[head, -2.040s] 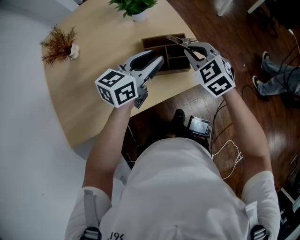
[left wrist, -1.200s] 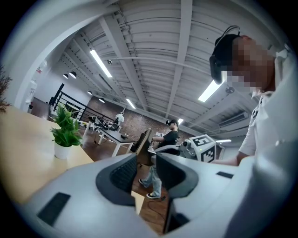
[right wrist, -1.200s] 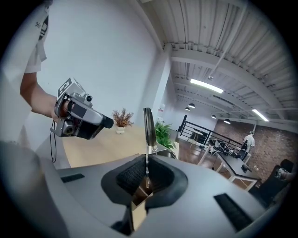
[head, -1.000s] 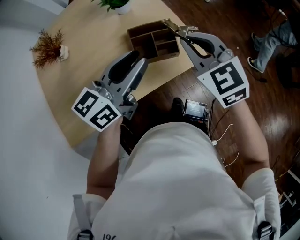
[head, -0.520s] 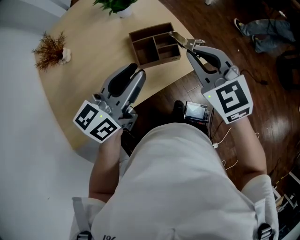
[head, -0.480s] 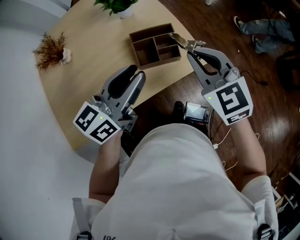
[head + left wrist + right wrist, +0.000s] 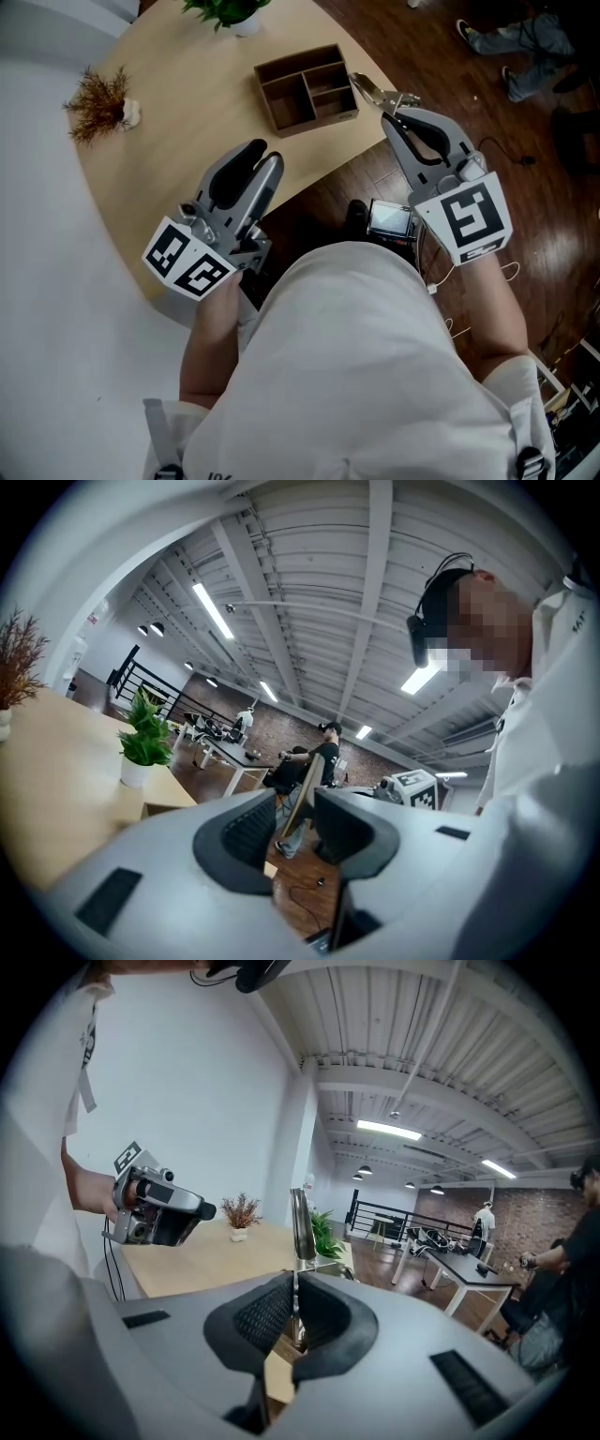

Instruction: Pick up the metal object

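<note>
My right gripper (image 7: 396, 101) is shut on a thin metal object (image 7: 368, 86), a flat utensil-like strip that sticks out past the jaws over the table's near edge, beside the wooden box (image 7: 305, 82). In the right gripper view the metal object (image 7: 299, 1224) stands upright, pinched between the pads of my right gripper (image 7: 294, 1312). My left gripper (image 7: 265, 159) hangs over the table's front edge, well short of the box. In the left gripper view its jaws (image 7: 295, 822) stand apart with nothing between them.
The light wooden table (image 7: 178, 122) carries the compartment box, a green potted plant (image 7: 230, 11) at the far edge and a dried brown plant (image 7: 100, 94) at the left. Below lie dark wood floor, cables and a small device (image 7: 387, 218). People sit at desks in the background.
Both grippers have drawn back from the box toward me. The right one still holds the metal object, now clear of the box; the left has dropped lower and leftward.
</note>
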`<state>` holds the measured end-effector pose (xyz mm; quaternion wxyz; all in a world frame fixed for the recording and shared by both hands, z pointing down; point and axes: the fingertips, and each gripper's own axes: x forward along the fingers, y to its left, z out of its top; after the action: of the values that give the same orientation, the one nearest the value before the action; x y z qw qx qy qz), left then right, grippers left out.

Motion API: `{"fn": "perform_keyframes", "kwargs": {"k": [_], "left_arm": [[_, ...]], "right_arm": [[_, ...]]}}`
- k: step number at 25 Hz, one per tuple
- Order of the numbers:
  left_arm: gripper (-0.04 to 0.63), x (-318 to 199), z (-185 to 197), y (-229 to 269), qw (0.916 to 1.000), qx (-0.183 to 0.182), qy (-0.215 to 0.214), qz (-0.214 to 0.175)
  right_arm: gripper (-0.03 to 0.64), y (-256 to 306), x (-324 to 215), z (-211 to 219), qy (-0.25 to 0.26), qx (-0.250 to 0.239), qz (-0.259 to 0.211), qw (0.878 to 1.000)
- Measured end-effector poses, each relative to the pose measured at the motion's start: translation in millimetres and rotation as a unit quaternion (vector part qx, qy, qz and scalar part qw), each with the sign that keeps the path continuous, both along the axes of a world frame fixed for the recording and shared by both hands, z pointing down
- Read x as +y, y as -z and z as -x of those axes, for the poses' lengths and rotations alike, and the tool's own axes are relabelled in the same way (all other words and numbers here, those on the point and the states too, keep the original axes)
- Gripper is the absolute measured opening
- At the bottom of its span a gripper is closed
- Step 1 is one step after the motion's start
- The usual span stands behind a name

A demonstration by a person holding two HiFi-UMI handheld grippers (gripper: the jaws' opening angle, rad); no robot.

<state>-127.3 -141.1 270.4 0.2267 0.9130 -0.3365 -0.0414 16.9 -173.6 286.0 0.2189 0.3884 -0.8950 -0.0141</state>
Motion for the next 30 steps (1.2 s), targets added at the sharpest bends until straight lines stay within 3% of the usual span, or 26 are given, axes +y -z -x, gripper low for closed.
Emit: {"fn": "perform_keyframes", "kwargs": {"k": [30], "left_arm": [[0.106, 30.2, 1.9, -20.2, 0.9994, 0.001, 0.010, 0.032]], "right_arm": [[0.011, -35.8, 38.2, -27.2, -0.037, -0.020, 0.049, 0.998]]}}
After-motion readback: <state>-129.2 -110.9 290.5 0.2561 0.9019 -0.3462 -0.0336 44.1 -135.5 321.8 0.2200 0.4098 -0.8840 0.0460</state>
